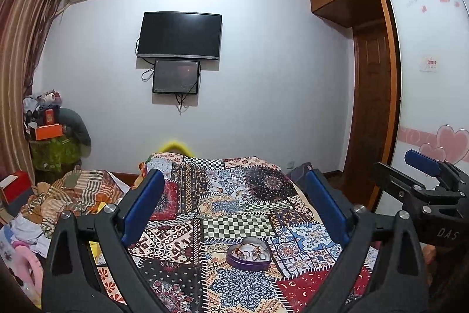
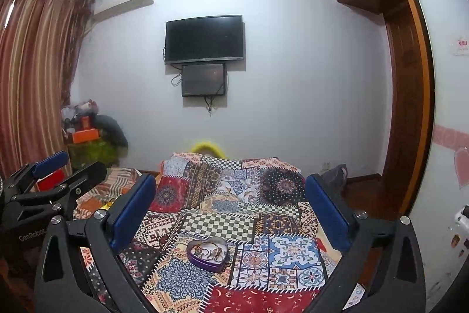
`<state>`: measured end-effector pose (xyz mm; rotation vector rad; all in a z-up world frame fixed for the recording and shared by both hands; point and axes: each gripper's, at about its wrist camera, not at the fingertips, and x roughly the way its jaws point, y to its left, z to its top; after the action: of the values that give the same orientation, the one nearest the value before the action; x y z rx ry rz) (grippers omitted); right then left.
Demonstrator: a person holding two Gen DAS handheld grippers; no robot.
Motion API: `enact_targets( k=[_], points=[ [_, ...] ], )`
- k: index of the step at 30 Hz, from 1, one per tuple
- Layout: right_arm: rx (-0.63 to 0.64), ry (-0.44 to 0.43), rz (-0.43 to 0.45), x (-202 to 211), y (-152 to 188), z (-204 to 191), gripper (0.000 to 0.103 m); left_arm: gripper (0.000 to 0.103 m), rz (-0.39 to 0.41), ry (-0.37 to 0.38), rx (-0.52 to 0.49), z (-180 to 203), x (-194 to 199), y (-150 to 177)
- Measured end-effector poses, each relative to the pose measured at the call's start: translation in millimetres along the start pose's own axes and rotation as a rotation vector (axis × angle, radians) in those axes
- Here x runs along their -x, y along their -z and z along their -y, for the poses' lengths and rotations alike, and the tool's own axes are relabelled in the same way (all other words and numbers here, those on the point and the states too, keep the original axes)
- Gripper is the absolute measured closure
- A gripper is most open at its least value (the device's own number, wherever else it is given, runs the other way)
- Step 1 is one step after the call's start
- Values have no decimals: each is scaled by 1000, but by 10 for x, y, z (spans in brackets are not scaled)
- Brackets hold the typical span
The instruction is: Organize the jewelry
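Left wrist view: both claws, left claw [image 1: 234, 207] and right claw [image 2: 231, 207], are spread wide, nothing held. Thin, light, probably tangly jewelry [image 1: 249, 251] is piled inside the heart tin [image 1: 231, 261] on the bed [image 1: 234, 195]; one loop should be pinched gently.

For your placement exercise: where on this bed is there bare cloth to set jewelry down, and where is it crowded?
Bare patchwork cloth surrounds the heart-shaped tin: free toward the wall, right of the tin, and in front of it. Crowded: the tin itself, full of jewelry, and the heaped clothes off the bed's left edge.
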<state>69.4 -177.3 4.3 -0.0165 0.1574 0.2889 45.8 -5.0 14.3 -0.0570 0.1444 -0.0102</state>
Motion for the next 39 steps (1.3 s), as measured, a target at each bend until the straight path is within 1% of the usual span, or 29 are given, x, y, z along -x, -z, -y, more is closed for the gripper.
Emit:
enact_targets(
  k=[39],
  points=[
    [-20,-2,-14,44,-16,62,2,6,-18,18,-23,82,-44,41]
  ],
)
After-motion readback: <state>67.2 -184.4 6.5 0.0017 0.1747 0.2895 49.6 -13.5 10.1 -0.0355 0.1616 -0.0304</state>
